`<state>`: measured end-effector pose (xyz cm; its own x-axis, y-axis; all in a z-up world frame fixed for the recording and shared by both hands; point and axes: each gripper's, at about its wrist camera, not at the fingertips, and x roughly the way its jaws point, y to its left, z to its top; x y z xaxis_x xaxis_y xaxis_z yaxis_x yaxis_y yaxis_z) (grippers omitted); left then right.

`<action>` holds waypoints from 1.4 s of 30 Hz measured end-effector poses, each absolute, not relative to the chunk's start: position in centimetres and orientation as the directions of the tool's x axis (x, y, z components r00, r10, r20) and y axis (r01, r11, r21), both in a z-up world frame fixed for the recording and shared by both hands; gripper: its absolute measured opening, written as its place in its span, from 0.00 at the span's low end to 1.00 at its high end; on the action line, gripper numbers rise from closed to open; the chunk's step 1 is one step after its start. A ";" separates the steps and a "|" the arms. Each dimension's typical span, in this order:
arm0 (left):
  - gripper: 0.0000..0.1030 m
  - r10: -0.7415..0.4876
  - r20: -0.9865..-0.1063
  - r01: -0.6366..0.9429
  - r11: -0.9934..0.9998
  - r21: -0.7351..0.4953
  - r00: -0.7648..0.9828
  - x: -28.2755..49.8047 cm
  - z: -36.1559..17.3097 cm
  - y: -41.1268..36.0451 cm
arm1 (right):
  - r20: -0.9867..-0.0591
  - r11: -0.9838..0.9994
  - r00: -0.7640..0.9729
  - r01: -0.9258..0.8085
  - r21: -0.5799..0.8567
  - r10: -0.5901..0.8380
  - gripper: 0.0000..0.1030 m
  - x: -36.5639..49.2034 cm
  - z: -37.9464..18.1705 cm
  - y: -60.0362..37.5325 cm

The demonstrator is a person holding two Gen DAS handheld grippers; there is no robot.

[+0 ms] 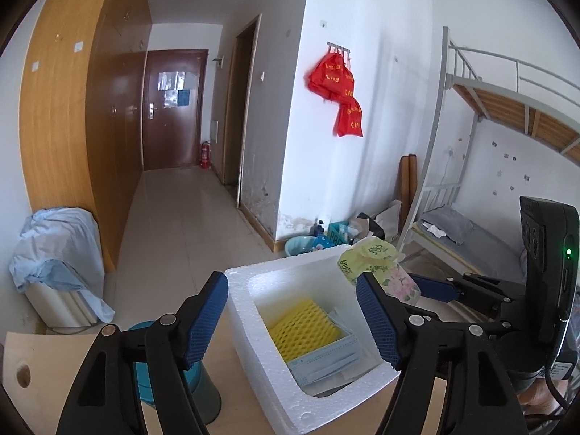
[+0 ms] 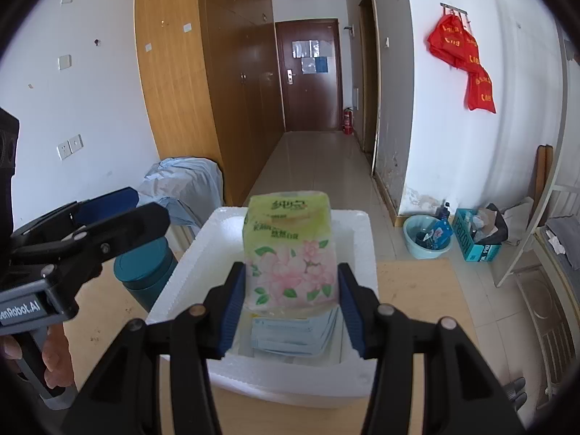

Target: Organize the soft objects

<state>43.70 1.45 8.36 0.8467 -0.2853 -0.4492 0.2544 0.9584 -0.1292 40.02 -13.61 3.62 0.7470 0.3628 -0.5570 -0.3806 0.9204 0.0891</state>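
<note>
Right gripper (image 2: 290, 304) clamped on the tissue pack (image 2: 290, 250), blue fingers (image 2: 232, 308) pressing both its sides, pack upright and held over the foam box (image 2: 357, 232), above the blue face masks (image 2: 290, 337) lying inside. Left gripper (image 1: 293, 319) spread wide with nothing between its fingers, hovering at the near-left edge of the box. Also in the box: yellow foam net (image 1: 304, 330) next to the masks, toward the left gripper's side. Teal can (image 2: 145, 272) stands on the table (image 2: 417, 286) just left of the box
</note>
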 end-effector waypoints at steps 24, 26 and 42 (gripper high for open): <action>0.72 -0.315 -0.436 0.281 0.949 -0.143 0.843 43.1 8.8 1.3 | -0.557 0.919 0.748 -0.387 0.074 0.360 0.64 39.5 3.7 -13.3; 0.72 -0.314 -0.436 0.280 0.949 -0.142 0.843 43.2 8.7 1.3 | -0.557 0.919 0.748 -0.385 0.079 0.361 0.64 39.6 3.7 -13.5; 0.72 -0.311 -0.444 0.274 0.950 -0.146 0.840 40.4 8.6 1.8 | -0.559 0.922 0.741 -0.364 0.129 0.371 0.97 38.4 3.5 -13.9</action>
